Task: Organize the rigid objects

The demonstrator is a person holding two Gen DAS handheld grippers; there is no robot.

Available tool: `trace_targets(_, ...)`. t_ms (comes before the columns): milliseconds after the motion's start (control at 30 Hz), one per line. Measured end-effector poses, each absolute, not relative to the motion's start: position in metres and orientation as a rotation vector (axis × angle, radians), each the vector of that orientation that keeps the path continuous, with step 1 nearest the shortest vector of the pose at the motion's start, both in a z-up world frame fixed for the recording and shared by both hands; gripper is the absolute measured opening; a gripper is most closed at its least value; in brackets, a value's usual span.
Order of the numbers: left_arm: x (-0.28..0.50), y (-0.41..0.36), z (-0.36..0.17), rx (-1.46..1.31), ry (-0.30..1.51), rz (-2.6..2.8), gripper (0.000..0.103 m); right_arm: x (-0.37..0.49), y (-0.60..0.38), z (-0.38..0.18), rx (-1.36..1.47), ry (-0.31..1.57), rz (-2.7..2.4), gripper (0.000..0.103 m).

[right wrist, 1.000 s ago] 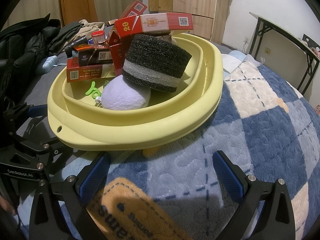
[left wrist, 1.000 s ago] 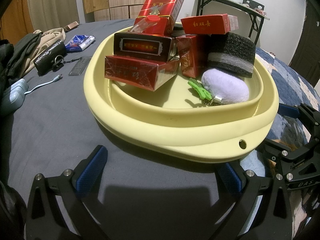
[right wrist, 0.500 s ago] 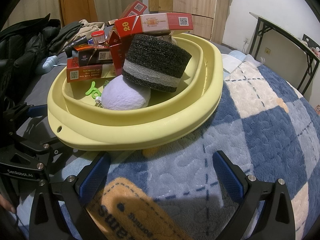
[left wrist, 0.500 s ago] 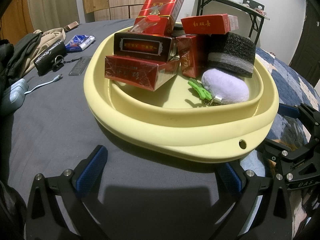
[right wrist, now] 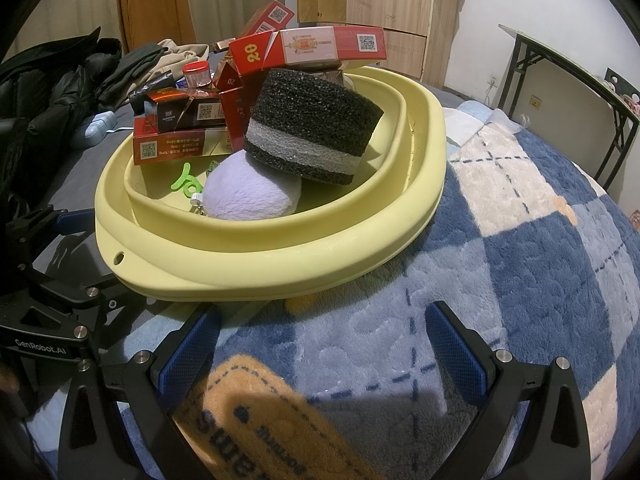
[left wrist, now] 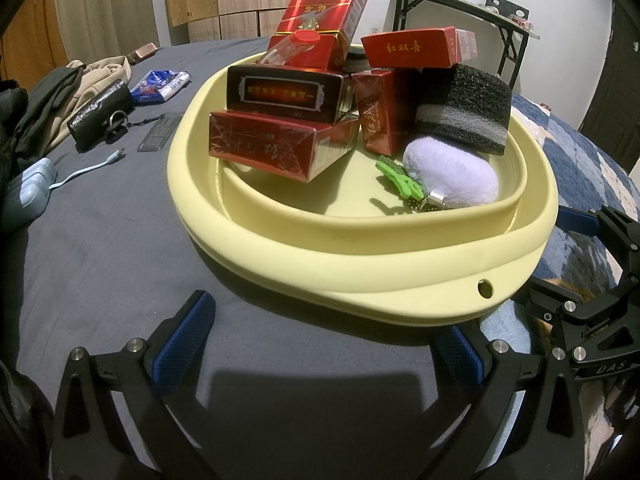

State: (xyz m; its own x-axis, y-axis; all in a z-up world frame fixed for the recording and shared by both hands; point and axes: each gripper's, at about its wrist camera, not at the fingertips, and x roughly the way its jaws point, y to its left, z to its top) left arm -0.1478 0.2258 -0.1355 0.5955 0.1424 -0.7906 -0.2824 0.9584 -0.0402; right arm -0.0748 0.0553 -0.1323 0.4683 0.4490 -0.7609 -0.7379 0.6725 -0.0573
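Observation:
A pale yellow basin sits on the bed, straddling grey sheet and blue blanket. In it are several red boxes, a small red-capped bottle, a black-and-grey foam block, a lilac plush and a green clip. My left gripper is open and empty just in front of the basin's near rim. My right gripper is open and empty at the basin's blanket side. Each gripper shows in the other's view.
On the grey sheet left of the basin lie a black pouch with a key ring, a blue-white packet, a dark comb, a pale blue charger with cable and piled clothes. A folding table stands behind.

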Motion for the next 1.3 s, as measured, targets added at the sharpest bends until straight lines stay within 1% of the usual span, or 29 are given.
trace_targets(1300, -0.1503, 0.2306, -0.1363, -0.172, 0.899, 0.244, 0.103, -0.0748, 0.0549, -0.1322, -0.41, 0.791, 0.753, 0.103)
